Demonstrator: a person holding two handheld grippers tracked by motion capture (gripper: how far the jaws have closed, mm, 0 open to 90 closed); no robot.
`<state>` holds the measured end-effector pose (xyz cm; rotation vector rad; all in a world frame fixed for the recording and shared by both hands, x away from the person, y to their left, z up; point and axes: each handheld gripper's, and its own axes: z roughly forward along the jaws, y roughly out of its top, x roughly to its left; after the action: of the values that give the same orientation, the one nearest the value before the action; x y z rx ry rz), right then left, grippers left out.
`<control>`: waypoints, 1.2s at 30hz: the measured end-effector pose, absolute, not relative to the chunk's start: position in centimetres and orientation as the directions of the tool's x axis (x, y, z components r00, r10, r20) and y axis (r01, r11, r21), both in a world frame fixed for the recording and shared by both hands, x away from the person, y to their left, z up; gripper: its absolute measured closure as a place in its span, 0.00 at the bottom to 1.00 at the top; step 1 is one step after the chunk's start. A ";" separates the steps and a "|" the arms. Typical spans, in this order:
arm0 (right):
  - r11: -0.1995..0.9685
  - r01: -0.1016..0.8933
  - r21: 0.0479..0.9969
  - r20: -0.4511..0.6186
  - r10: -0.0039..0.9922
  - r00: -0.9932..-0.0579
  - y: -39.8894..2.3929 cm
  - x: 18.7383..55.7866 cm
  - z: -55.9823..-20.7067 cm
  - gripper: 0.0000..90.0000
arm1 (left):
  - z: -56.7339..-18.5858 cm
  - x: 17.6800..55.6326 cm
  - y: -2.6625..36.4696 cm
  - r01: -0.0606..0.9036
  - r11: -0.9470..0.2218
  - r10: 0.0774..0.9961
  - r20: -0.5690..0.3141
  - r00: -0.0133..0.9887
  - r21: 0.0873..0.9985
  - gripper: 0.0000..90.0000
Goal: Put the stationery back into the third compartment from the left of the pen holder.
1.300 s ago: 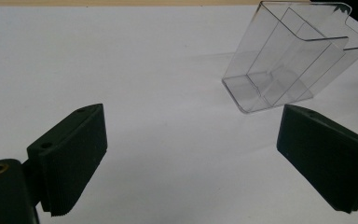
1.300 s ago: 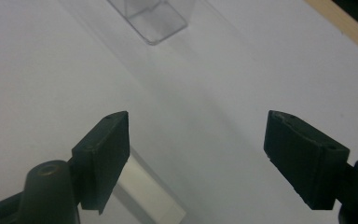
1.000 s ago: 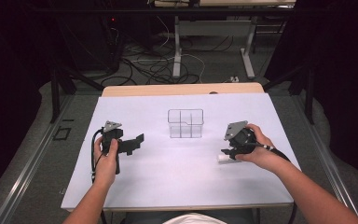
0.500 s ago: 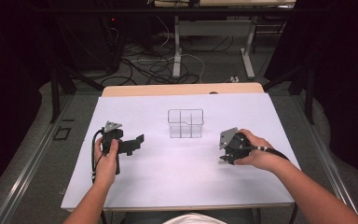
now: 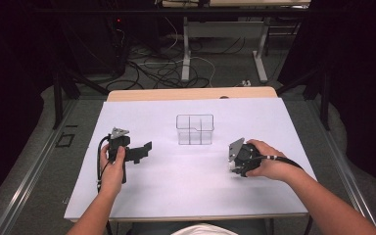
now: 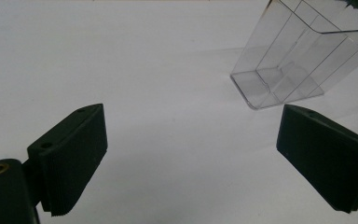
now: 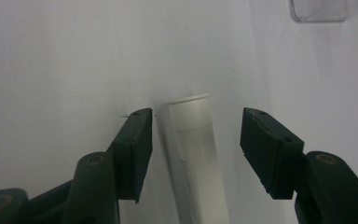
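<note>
Lying lengthwise between the right gripper (image 7: pixel 196 154) fingers, which have just been closing (pads not yet touching), the white plastic tube (image 7: pixel 198 158) rests on the desk (image 5: pixel 176 186).

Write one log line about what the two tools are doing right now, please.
right tool: open, closing around white tube | left tool: open, idle | clear divided box: empty

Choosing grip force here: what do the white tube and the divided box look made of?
The tube looks like smooth matt white plastic with a flat cap, though its surface gives few clues. The box looks like clear, glossy rigid plastic: the table shows through its thin walls and dividers.
</note>
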<state>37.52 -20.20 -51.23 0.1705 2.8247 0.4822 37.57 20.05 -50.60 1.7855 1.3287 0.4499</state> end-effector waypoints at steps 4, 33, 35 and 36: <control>0.938 0.062 0.340 -0.236 0.149 -0.960 -20.2 37.6 -51.8 0.51 | -50.6 37.6 20.2 0.604 -0.073 0.911 -0.193 0.365 0.794 0.09; 0.971 -0.038 0.237 -0.304 0.037 -0.952 -19.5 37.8 -53.0 0.74 | -50.9 37.7 20.2 0.610 -0.073 0.911 -0.197 0.363 0.789 0.10; 0.971 -0.027 0.238 -0.303 0.047 -0.952 -19.5 37.7 -53.0 0.74 | -50.9 37.7 20.2 0.611 -0.073 0.911 -0.196 0.362 0.789 0.10; 0.970 -0.038 0.242 -0.308 0.040 -0.951 -19.5 37.7 -53.1 0.74 | -50.9 37.7 20.2 0.611 -0.073 0.911 -0.196 0.362 0.788 0.10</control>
<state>37.70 -19.46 -53.06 0.0016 2.8041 0.3529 37.69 20.15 -50.87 1.7804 1.3424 0.4477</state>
